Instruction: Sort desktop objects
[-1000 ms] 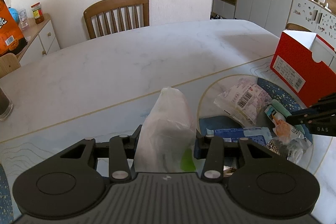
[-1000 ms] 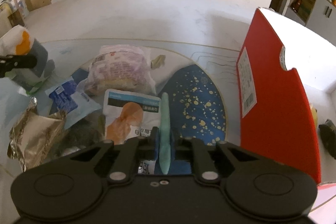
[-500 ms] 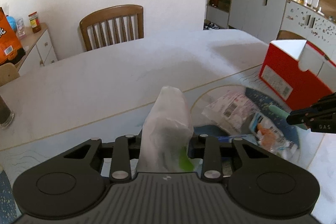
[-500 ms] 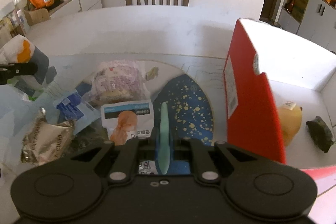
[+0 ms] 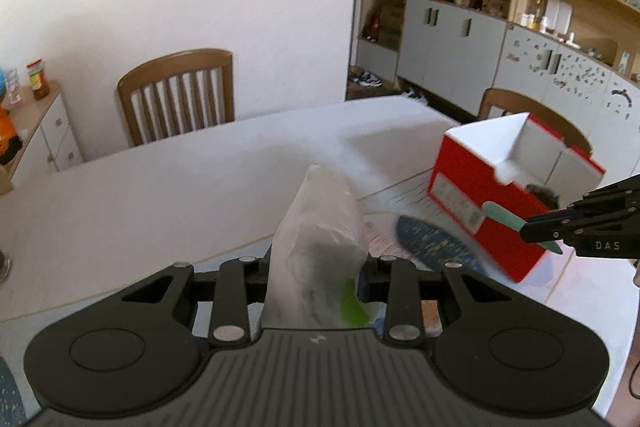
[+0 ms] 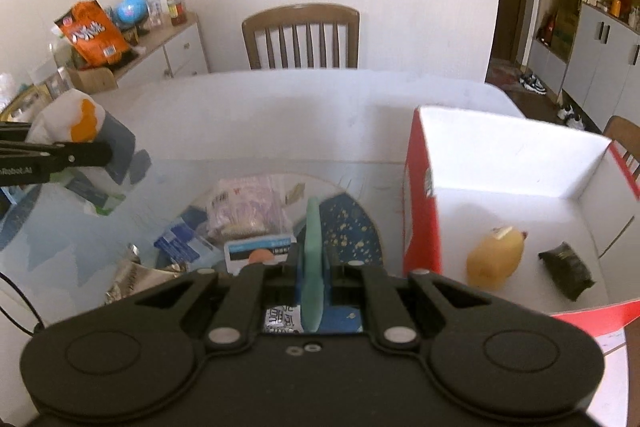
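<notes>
I hold two things at once, one in each hand-held gripper, both lifted clear of the counter (image 6: 280, 107).

In the right wrist view, my right hand-held gripper (image 6: 311, 269) is clamped on a thin mint-green strip (image 6: 312, 239), seen edge-on at lower centre of the frame. Its long axis runs straight away from me, in line with the fingers. The open red box (image 6: 420, 211) stands to the right of the strip, its near red wall just right of centre and its white inside filling the right side. A yellow object (image 6: 494, 257) and a dark wrapped lump (image 6: 566, 269) already lie inside it.

In the left wrist view, my left hand-held gripper (image 5: 316, 269) is closed on a white plastic packet (image 5: 320, 235) standing upright at centre. The red box sits at right of that frame, with my right hand-held gripper and the strip between me and it.

I judge the right hand the nearer to the box, so the strip should travel rightward over the red wall. Loose snack packets (image 6: 248, 215) lie on a blue speckled mat (image 6: 348, 227) below, left of the box.
</notes>
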A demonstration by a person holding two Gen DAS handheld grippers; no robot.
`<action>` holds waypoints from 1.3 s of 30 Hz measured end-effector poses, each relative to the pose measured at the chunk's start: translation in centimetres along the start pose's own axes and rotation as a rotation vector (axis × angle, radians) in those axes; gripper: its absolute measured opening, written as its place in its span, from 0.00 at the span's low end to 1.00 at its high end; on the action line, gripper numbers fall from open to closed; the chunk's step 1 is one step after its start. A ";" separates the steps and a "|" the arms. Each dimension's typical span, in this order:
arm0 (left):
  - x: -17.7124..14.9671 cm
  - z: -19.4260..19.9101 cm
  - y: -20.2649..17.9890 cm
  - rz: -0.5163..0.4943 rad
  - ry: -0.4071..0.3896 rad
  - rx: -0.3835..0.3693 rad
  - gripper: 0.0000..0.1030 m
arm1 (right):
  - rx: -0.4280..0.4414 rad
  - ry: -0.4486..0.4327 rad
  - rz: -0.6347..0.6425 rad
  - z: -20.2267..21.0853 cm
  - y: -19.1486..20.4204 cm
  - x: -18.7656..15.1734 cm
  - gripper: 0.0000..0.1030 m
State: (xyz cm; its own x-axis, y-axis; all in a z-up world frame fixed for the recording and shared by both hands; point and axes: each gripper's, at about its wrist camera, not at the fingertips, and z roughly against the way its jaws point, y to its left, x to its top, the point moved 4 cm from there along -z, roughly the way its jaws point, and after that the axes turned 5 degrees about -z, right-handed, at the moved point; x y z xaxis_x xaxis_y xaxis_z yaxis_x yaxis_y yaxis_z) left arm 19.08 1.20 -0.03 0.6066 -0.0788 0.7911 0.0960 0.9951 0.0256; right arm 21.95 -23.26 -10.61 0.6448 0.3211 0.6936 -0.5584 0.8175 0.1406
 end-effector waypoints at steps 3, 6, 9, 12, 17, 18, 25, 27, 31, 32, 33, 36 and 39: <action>1.2 0.4 -1.2 -0.011 -0.020 -0.015 0.31 | 0.008 -0.017 -0.009 1.2 -0.6 0.5 0.09; 2.4 0.6 -2.6 -0.024 -0.039 -0.030 0.31 | 0.013 -0.034 -0.020 2.1 -1.4 0.9 0.09; 3.5 0.5 -4.1 -0.034 -0.054 -0.045 0.31 | 0.011 -0.050 -0.027 3.0 -2.2 1.3 0.09; 4.6 0.0 -5.8 -0.038 -0.066 -0.065 0.31 | 0.005 -0.063 -0.034 3.8 -3.4 1.6 0.09; 6.3 -1.1 -8.7 -0.050 -0.081 -0.098 0.31 | -0.010 -0.079 -0.038 5.0 -6.0 1.9 0.09; 6.7 -1.4 -9.4 -0.053 -0.083 -0.106 0.31 | -0.013 -0.082 -0.038 5.2 -6.4 1.9 0.09; 8.5 -3.2 -13.7 -0.077 -0.092 -0.143 0.31 | -0.034 -0.094 -0.049 6.5 -10.2 2.1 0.09; 8.9 -3.9 -14.8 -0.081 -0.089 -0.154 0.31 | -0.040 -0.096 -0.055 6.7 -11.5 2.1 0.09; 9.6 -4.9 -16.9 -0.087 -0.085 -0.169 0.31 | -0.049 -0.100 -0.063 7.1 -13.8 2.1 0.09; 9.8 -5.1 -17.4 -0.089 -0.084 -0.172 0.31 | -0.050 -0.100 -0.064 7.2 -14.3 2.1 0.09; 10.0 -5.3 -17.9 -0.091 -0.083 -0.177 0.31 | -0.051 -0.101 -0.066 7.3 -14.8 2.0 0.09; 10.5 -6.1 -19.3 -0.096 -0.078 -0.186 0.31 | -0.054 -0.101 -0.070 7.4 -16.4 2.0 0.09; 10.8 -7.1 -20.6 -0.100 -0.066 -0.196 0.31 | -0.058 -0.100 -0.073 7.4 -17.7 2.0 0.09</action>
State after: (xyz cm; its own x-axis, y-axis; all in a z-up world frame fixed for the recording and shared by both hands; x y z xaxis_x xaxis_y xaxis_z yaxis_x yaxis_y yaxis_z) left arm 29.27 -20.56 3.69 0.5340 -0.1661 0.8290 0.3084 0.9512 -0.0081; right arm 29.31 -40.61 -6.49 0.6261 0.2127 0.7502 -0.4785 0.8645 0.1541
